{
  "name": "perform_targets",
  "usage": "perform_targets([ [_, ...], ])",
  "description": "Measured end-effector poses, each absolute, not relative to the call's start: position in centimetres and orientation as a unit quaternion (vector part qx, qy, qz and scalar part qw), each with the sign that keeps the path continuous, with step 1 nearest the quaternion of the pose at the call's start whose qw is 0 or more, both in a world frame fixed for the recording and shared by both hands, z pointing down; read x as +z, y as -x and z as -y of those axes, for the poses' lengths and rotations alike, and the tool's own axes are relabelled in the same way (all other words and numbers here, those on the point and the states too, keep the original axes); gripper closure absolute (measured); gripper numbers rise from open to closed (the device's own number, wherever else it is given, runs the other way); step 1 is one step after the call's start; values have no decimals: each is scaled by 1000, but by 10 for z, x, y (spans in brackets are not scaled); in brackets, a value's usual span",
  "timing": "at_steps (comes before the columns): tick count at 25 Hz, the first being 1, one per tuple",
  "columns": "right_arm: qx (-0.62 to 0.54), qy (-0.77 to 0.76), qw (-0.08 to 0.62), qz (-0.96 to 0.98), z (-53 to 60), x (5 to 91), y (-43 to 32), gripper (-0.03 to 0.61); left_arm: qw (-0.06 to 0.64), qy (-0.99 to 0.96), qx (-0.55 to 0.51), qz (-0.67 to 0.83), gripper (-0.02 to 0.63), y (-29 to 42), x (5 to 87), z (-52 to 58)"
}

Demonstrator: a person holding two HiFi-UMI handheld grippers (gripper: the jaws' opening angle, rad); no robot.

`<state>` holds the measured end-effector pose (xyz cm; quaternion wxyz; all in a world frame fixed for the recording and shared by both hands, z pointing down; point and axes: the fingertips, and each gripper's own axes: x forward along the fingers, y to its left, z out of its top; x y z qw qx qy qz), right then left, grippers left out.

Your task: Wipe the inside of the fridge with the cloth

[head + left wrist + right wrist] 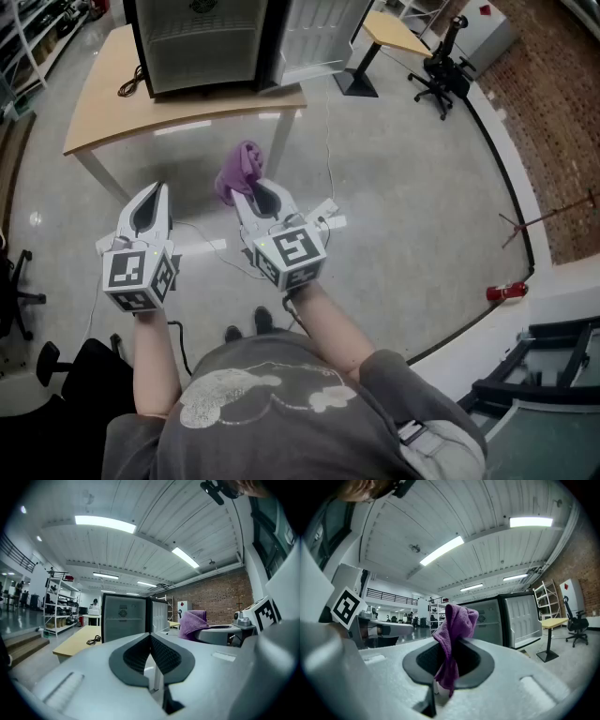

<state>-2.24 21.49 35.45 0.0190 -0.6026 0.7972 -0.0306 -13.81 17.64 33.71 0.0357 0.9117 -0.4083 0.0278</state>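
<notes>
- A person in a grey shirt (281, 412) stands on a polished concrete floor (394, 206), holding two grippers out side by side, both pointing toward the fridge (197, 42)
- The right gripper (449, 656) has its jaws closed on the purple cloth (452, 630); one bunch of cloth stands up above the jaw tips and a tail hangs down between the dark pads
- The left gripper (150, 638) holds nothing, and its ribbed pads meet at the tips
- In the head view the cloth sits at the right gripper's nose, just ahead of the left gripper's tips and to their right, over bare floor
- The cloth is well apart from the fridge and has not yet reached its inside
- The fridge stands on a pale wooden table (98, 108), its door (319, 33) swung open to the right, showing a white interior with a shelf
- A black cable (129, 86) lies coiled on the table just left of the fridge
- Beyond the table, a black office chair (441, 75) stands near a small yellow desk (394, 33), with a brick wall (553, 122) running along the right side
</notes>
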Motion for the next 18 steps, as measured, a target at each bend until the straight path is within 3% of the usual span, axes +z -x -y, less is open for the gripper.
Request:
perform_targets([
  [18, -44, 596, 38, -801, -213, 359, 9, 543, 23, -914, 37, 404, 595, 117, 342, -184],
])
